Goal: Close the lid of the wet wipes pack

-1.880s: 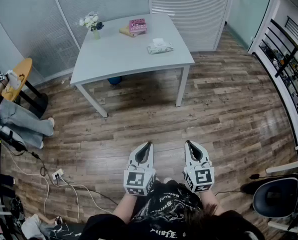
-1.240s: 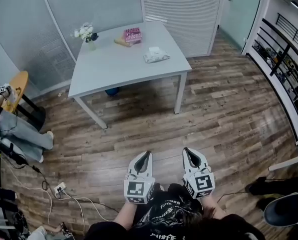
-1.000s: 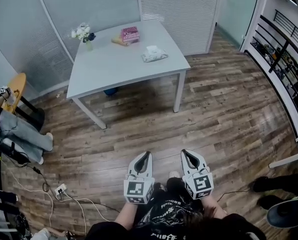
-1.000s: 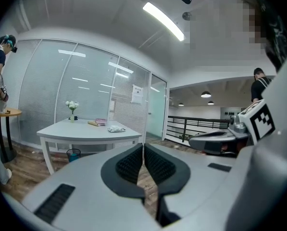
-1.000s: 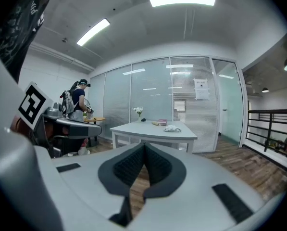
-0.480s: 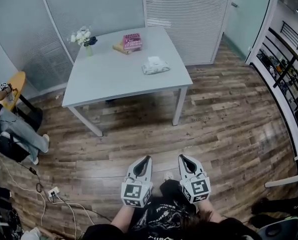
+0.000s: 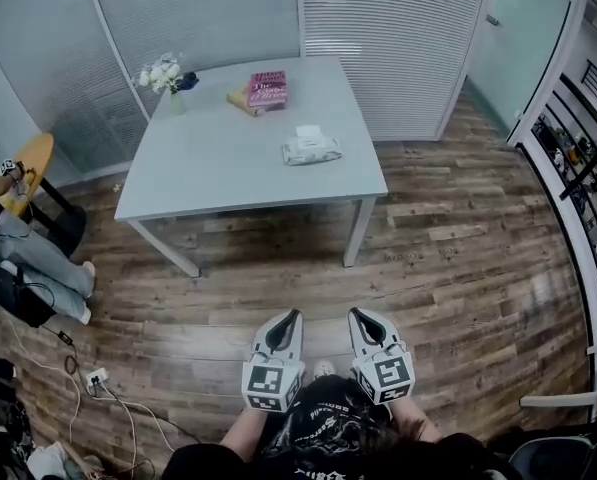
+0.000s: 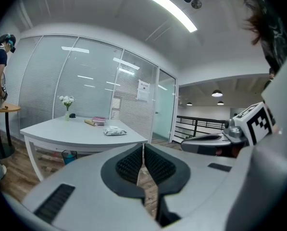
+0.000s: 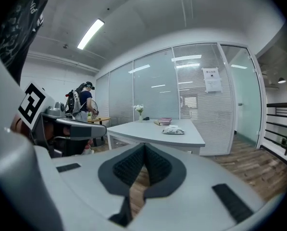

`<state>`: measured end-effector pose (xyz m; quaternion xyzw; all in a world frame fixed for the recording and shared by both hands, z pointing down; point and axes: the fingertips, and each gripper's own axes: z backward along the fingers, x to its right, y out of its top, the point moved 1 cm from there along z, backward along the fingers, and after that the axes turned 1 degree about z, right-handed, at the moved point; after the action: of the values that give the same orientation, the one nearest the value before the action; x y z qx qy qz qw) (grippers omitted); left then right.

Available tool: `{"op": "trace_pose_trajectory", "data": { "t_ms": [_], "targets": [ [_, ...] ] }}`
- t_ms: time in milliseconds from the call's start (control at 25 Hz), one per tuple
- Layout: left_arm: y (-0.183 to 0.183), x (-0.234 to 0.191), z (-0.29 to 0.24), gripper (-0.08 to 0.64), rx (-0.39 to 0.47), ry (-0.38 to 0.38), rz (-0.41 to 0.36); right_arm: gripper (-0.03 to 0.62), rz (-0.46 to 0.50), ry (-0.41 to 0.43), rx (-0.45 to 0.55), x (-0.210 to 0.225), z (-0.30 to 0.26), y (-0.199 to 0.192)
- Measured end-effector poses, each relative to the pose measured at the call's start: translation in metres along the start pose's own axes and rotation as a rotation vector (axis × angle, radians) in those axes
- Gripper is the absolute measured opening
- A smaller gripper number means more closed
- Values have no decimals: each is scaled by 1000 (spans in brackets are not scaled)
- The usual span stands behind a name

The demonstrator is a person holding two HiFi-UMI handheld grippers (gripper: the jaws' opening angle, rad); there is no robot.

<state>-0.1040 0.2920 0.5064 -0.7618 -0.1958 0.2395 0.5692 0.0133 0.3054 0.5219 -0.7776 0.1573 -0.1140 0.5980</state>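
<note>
The wet wipes pack (image 7: 311, 148) lies on the right half of the grey table (image 7: 228, 158), its white lid raised; it also shows small in the left gripper view (image 8: 115, 131) and the right gripper view (image 9: 173, 130). Both grippers hang over the wood floor, well short of the table. My left gripper (image 7: 290, 317) is shut with nothing between its pads (image 8: 130, 163). My right gripper (image 7: 358, 315) is shut and empty too, jaws (image 9: 143, 149) meeting at the tip. They point side by side toward the table.
A vase of white flowers (image 7: 163, 76) and a pink book (image 7: 268, 89) stand at the table's far side. A seated person's legs (image 7: 23, 253) and a round yellow table (image 7: 23, 163) are at left, cables (image 7: 108, 393) on the floor, a black railing (image 7: 578, 158) at right.
The table and wipes pack have come closer and lower in the head view as I walked forward. Both grippers kept side by side and stayed shut.
</note>
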Motion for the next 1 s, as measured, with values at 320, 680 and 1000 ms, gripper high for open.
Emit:
{"op": "trace_pose_trajectory", "data": {
  "t_ms": [320,680,1000],
  "targets": [
    [10,14,-44,12,9,9,25,-2,-6,3,30,48,-15,9],
    [4,11,-78,13,-43,-20,47,-2,-53,-30,-8,74,-30,-4],
    [12,-13,-131,12,-59,-69,43,-2,-58,-75,-11,103,-75,3]
  ]
}}
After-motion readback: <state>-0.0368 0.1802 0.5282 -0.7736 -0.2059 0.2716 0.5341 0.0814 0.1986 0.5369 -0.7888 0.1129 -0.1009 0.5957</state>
